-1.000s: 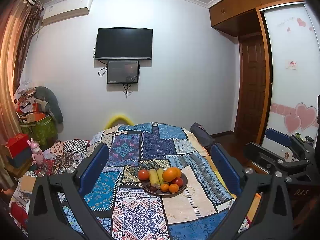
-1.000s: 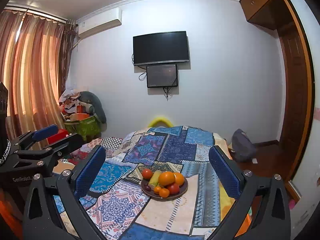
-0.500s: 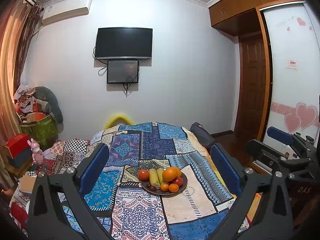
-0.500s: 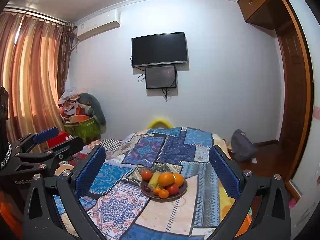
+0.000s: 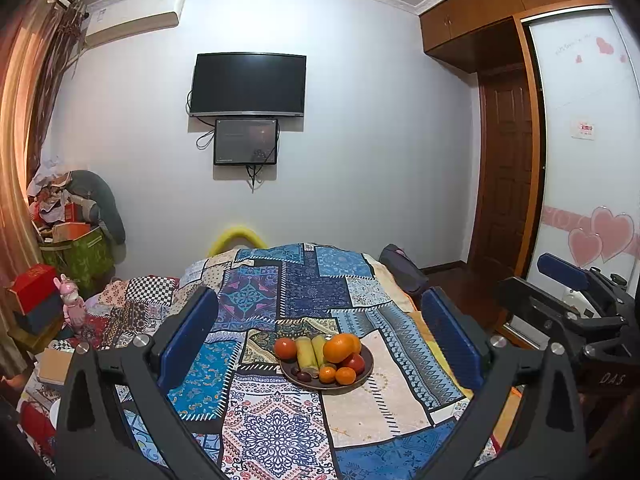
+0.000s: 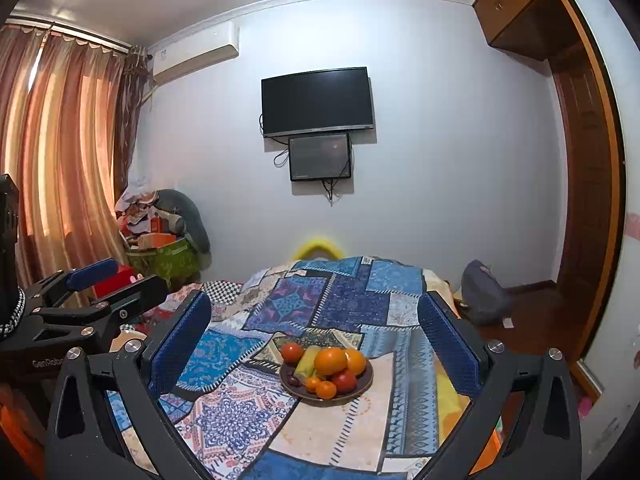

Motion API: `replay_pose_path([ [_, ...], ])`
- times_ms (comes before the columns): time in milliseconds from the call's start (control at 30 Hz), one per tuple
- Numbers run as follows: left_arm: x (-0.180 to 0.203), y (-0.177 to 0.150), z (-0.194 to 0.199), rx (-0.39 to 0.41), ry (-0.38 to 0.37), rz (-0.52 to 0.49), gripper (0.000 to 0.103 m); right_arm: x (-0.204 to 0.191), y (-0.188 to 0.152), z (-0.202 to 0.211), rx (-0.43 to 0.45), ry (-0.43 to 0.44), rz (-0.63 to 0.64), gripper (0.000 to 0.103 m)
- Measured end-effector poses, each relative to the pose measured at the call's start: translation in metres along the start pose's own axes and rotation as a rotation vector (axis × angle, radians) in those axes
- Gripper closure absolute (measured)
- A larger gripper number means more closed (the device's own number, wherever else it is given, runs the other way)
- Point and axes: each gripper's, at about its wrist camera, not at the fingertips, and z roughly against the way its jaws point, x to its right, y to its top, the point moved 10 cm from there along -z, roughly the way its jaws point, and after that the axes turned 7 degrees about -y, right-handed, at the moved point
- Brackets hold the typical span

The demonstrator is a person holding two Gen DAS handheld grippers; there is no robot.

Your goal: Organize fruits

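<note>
White lettering "GenRobo" is read on the left gripper [image 5: 320,332]; "DAS" on the right gripper [image 6: 316,336]. Both are held wide open, empty, touching nothing. Fruits [image 5: 325,354] are heaped in a brown plate [image 5: 366,372] mid-quilt [image 5: 280,432], toward its near edge.

Small dark fruits [image 5: 301,374] on plate, kind unclear

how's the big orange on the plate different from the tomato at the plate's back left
The big orange is larger and bright orange; the tomato is smaller and red. The orange sits high, piled on other fruit at the middle; the tomato sits at the plate's far-left rim. Both are round, in one pile, untouched by either gripper.
</note>
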Motion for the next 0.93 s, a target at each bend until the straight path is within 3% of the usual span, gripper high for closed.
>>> replay_pose_path([
  [933,0.0083,0.0004,0.0012,-0.002,-0.013,-0.015,0.000,0.0022,-0.0013,-0.0009,-0.009,-0.004,0.000,0.000],
])
